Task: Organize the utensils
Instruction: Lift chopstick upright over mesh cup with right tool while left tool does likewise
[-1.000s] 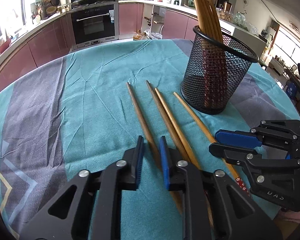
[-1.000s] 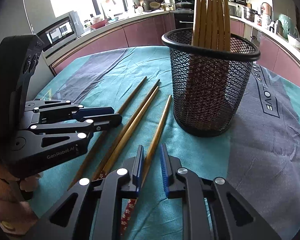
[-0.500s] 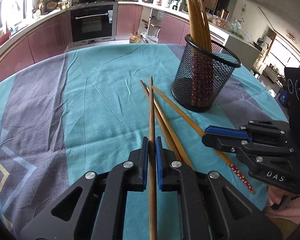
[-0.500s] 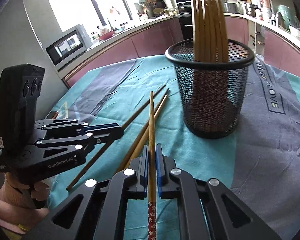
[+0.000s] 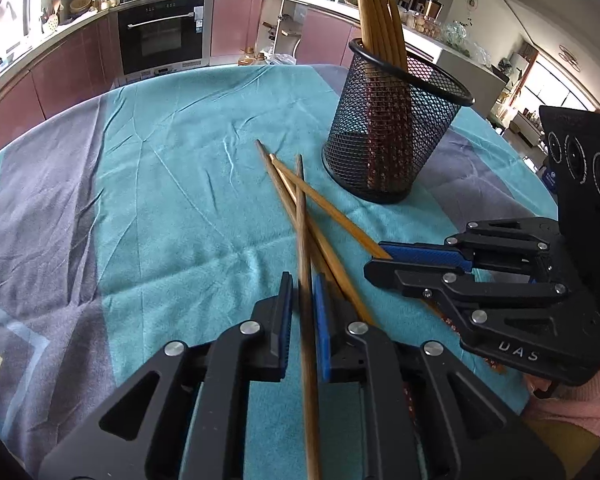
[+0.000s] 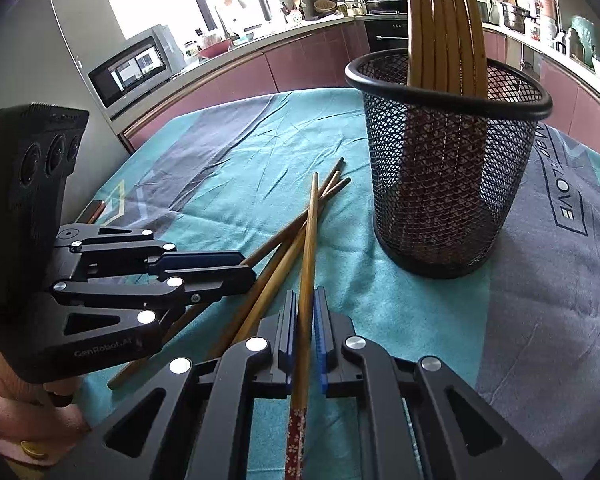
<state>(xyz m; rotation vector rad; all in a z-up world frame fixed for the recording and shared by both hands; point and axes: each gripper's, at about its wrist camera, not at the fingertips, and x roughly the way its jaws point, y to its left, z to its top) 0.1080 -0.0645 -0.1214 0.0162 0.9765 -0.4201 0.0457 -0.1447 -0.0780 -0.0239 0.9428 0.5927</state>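
Note:
A black mesh holder (image 5: pixel 384 132) (image 6: pixel 440 184) stands on the teal cloth with several bamboo chopsticks upright in it. My right gripper (image 6: pixel 305 296) (image 5: pixel 374 260) is shut on a chopstick (image 6: pixel 310 232) with a red patterned end, tip raised toward the holder. My left gripper (image 5: pixel 302 280) (image 6: pixel 248 266) has a darker chopstick (image 5: pixel 302 220) between its jaws. These jaws are opening, and thin gaps show beside the stick, whose tip crosses the others. Two more chopsticks (image 5: pixel 284 188) (image 6: pixel 276 276) lie on the cloth between the grippers.
The round table's teal and grey cloth (image 5: pixel 160 200) is wrinkled. Kitchen cabinets and an oven (image 5: pixel 160 36) stand behind; a microwave (image 6: pixel 132 68) is at the left in the right wrist view. A pink-sleeved hand (image 6: pixel 24 420) holds the left gripper.
Both grippers closed around a chopstick and lifted it off the cloth. Since half a second ago the left jaws have widened a little and its chopstick has tilted across the others.

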